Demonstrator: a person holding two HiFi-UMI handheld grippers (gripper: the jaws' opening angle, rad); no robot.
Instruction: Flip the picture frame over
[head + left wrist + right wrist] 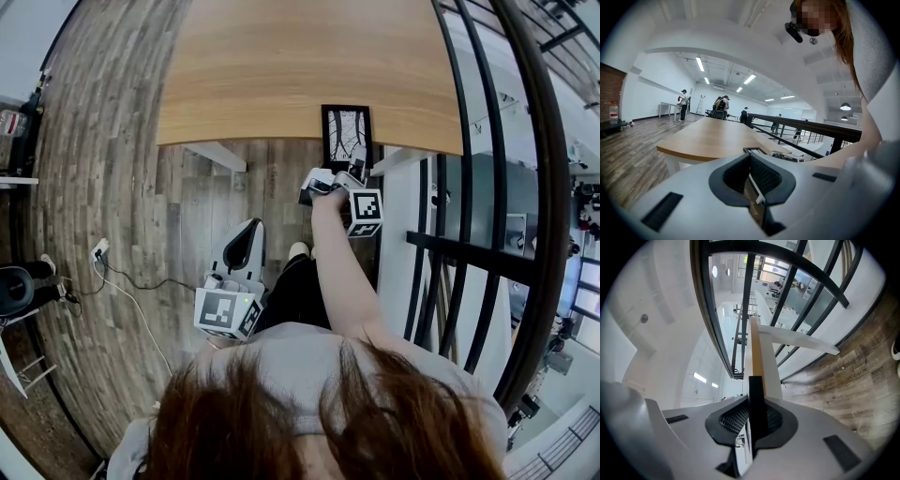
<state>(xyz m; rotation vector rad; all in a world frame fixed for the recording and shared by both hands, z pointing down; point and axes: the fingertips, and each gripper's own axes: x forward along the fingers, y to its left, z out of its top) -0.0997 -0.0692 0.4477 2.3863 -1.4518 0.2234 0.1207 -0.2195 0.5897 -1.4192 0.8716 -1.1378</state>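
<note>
A black picture frame [346, 131] with a pale drawing facing up lies at the near edge of the wooden table [281, 66], and its near end reaches past that edge. My right gripper [339, 178] is shut on that near end. In the right gripper view the frame's black edge [756, 394] runs straight between the pads of the right gripper [752, 420]. My left gripper [240, 251] hangs low and left, well short of the table, its jaws together and holding nothing. The left gripper view looks over the left gripper [752, 180] at the frame [754, 151] on the table.
A black railing [469, 187] runs close along the right side of the table. A white table leg [217, 155] stands under the near edge. Wood-plank floor [112, 187] lies to the left, with a cable [122, 281] on it. People stand far off across the room [684, 104].
</note>
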